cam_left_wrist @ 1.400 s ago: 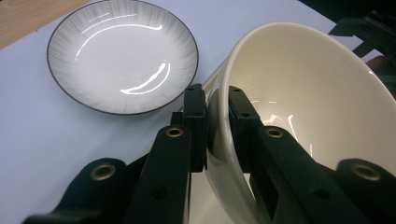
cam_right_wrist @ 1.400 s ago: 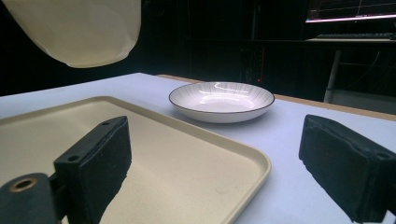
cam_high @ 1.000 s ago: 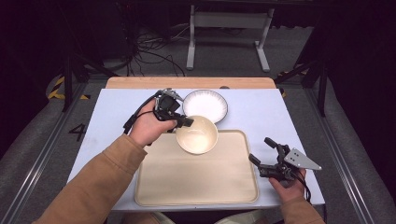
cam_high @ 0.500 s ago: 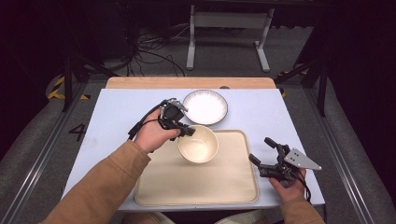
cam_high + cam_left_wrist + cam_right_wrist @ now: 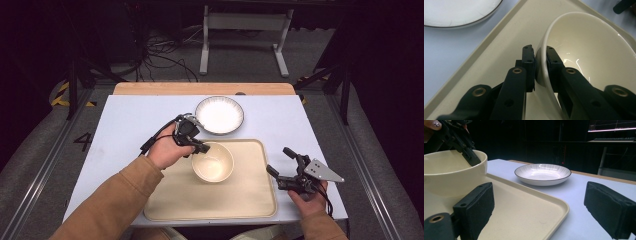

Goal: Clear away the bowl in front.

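Cream ceramic bowl [image 5: 213, 162] sits in the far part of a beige plastic tray [image 5: 210, 197], and the tray lies on a pale grey table top [image 5: 125, 125]. The left gripper [image 5: 200, 146] grips the near-left rim of this bowl: in the left gripper view its two black jaws stand narrow, one pad outside the wall and one inside, with the wall pressed between them. In that view the bowl [image 5: 584, 50] seems a little tilted, but I cannot tell if its base is fully on the tray [image 5: 499, 50]. The person's left hand [image 5: 165, 150] holds the gripper from the left side, in a tan sleeve [image 5: 110, 200].

A white round plate with a thin dark rim [image 5: 219, 114] rests on the table just beyond the tray's far edge, apart from the bowl.

The right gripper [image 5: 280, 162] is at the tray's right edge, near the table's front right corner. Its jaws stand wide apart and hold nothing; in the right gripper view the tray [image 5: 529, 212] and the plate [image 5: 542, 173] appear between them.
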The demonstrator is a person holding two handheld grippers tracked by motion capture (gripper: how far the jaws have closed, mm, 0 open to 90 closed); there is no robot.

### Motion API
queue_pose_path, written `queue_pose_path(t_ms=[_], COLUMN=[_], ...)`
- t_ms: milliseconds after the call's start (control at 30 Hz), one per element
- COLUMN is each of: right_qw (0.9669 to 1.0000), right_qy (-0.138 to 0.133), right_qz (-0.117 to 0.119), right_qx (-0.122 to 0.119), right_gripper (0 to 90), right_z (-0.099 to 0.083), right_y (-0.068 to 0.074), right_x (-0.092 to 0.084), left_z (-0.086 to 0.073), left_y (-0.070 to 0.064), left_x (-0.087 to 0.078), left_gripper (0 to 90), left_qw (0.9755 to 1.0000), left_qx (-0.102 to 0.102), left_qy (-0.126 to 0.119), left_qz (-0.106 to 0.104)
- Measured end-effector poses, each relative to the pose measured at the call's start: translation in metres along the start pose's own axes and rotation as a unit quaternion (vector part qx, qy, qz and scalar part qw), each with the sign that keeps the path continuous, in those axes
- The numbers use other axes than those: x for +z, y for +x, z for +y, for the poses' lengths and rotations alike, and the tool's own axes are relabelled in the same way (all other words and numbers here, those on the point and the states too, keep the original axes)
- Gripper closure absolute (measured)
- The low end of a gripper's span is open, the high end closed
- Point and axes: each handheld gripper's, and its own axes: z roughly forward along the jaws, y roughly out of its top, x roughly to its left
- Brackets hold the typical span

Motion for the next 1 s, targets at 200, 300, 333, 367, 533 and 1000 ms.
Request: queue_pose_path(t_ms=[200,300,333,367,533,1000], right_qw=[1.0000,1.0000,1.0000,1.0000,1.0000,1.0000], right_qy=[0.000,0.001,0.001,0.001,0.001,0.003], right_qz=[0.000,0.000,0.000,0.000,0.001,0.001], right_qx=[0.000,0.000,0.000,0.000,-0.001,-0.001], right_gripper=[9.7,9.7,9.7,9.7,9.8,9.8], right_z=[0.000,0.000,0.000,0.000,0.000,0.000], right_y=[0.000,0.000,0.000,0.000,0.000,0.000], right_x=[0.000,0.000,0.000,0.000,0.000,0.000], left_z=[-0.002,-0.005,-0.005,-0.006,-0.009,-0.010], left_y=[-0.001,-0.001,0.000,0.000,0.001,-0.001], left_x=[0.005,0.009,0.010,0.011,0.016,0.022], left_gripper=[81.3,81.3,81.3,81.3,81.3,80.5], left_qw=[1.0000,1.0000,1.0000,0.9999,0.9999,0.9998], left_qx=[0.000,0.001,0.003,0.001,0.001,0.016], left_qy=[0.005,0.009,0.008,0.010,0.011,0.007], left_qz=[-0.003,-0.002,-0.003,-0.003,-0.007,0.003])
